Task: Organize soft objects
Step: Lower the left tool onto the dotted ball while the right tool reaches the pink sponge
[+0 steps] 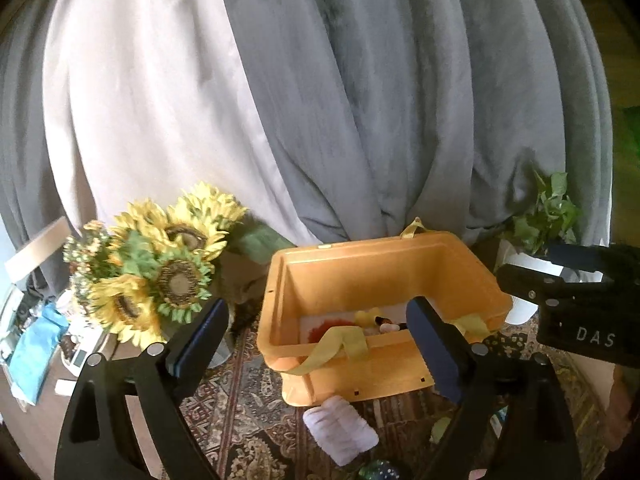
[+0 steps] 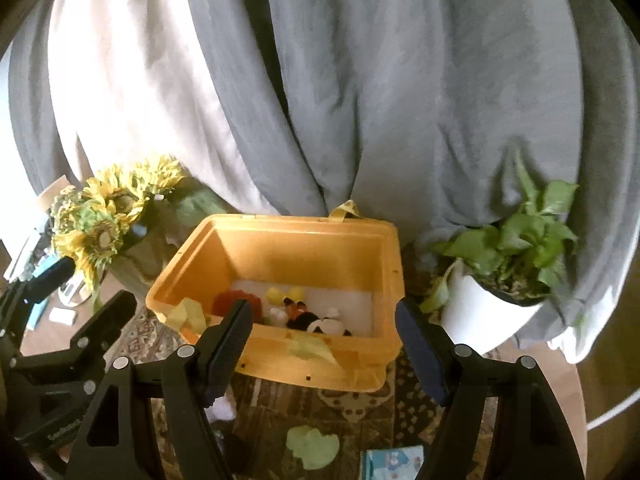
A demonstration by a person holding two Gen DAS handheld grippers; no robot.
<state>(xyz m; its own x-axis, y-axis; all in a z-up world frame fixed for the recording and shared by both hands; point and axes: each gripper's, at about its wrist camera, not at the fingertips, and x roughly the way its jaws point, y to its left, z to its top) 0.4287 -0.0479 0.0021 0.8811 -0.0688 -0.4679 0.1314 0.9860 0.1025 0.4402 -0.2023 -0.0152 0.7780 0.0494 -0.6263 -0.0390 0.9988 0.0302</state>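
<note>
I hold my left claw (image 1: 318,344) up in front of the yellow bin (image 1: 384,276), its two blue-padded fingers spread wide with nothing between them. My right claw (image 2: 326,344) hangs before the same bin (image 2: 304,248), fingers also apart and gripping nothing; the bin's near wall shows through the gap.

The bin sits on a dark patterned rug (image 2: 360,404), and pale yellow straps (image 1: 340,346) drape over its near rim. Inside the bin, on its white bottom, lie the soft toys: a red fuzzy one (image 2: 236,300) toward the left wall, a small yellow one (image 2: 284,294) behind it, and a black, orange and white plush (image 2: 316,320) near the front wall.

On the rug in front of the bin lie a white fluffy bundle (image 1: 340,428), close to the bin's near wall, and a flat pale green piece (image 2: 312,446) further out. Beside that green piece is a light blue printed thing (image 2: 394,462) that I cannot make out.

Left of the bin stands a bunch of sunflowers (image 1: 160,264), and beyond it a cluttered wooden surface (image 1: 36,428) with a blue cloth (image 1: 36,348). Right of the bin is a leafy plant in a white pot (image 2: 476,312). Behind the bin hang heavy grey curtains (image 2: 440,80) with a white curtain (image 1: 140,100) between them.
</note>
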